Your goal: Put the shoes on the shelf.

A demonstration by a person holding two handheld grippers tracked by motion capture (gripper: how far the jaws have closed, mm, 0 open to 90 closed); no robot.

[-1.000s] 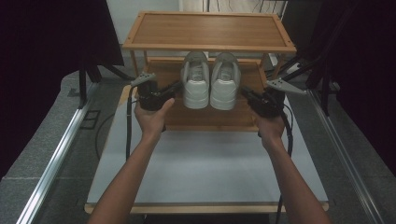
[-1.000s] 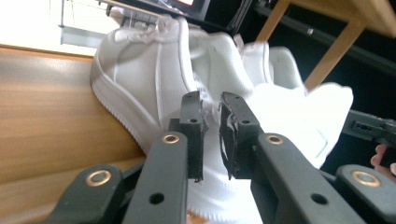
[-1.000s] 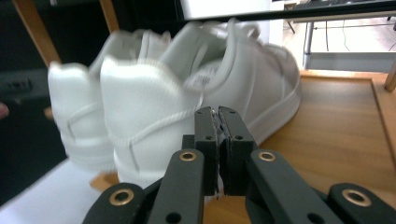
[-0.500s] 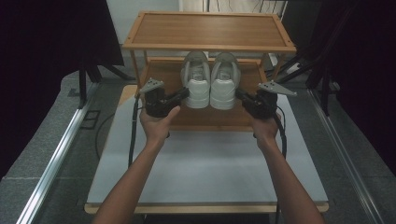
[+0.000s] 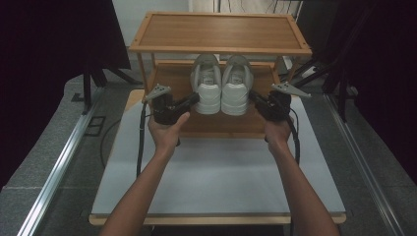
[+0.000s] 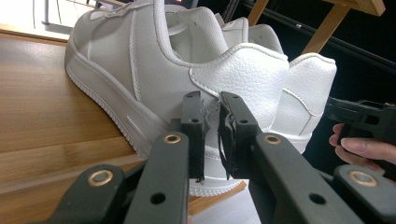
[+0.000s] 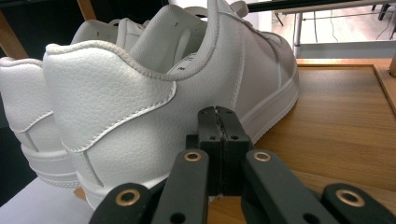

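Note:
Two white sneakers stand side by side, toes pointing away, on the lower shelf of a wooden rack. My left gripper points at the outer heel side of the left sneaker. In the left gripper view its jaws stand a narrow slit apart with nothing between them, close to that sneaker. My right gripper points at the heel side of the right sneaker. In the right gripper view its jaws are pressed together, empty, just short of that sneaker. Whether either touches leather I cannot tell.
The rack's top shelf overhangs the sneakers and is bare. The rack stands at the far end of a pale table. Bare wood of the lower shelf lies beside the sneakers. Dark curtains and stands flank both sides.
Both grippers have edged slightly inward toward the sneakers' heels. The sneakers have not moved.

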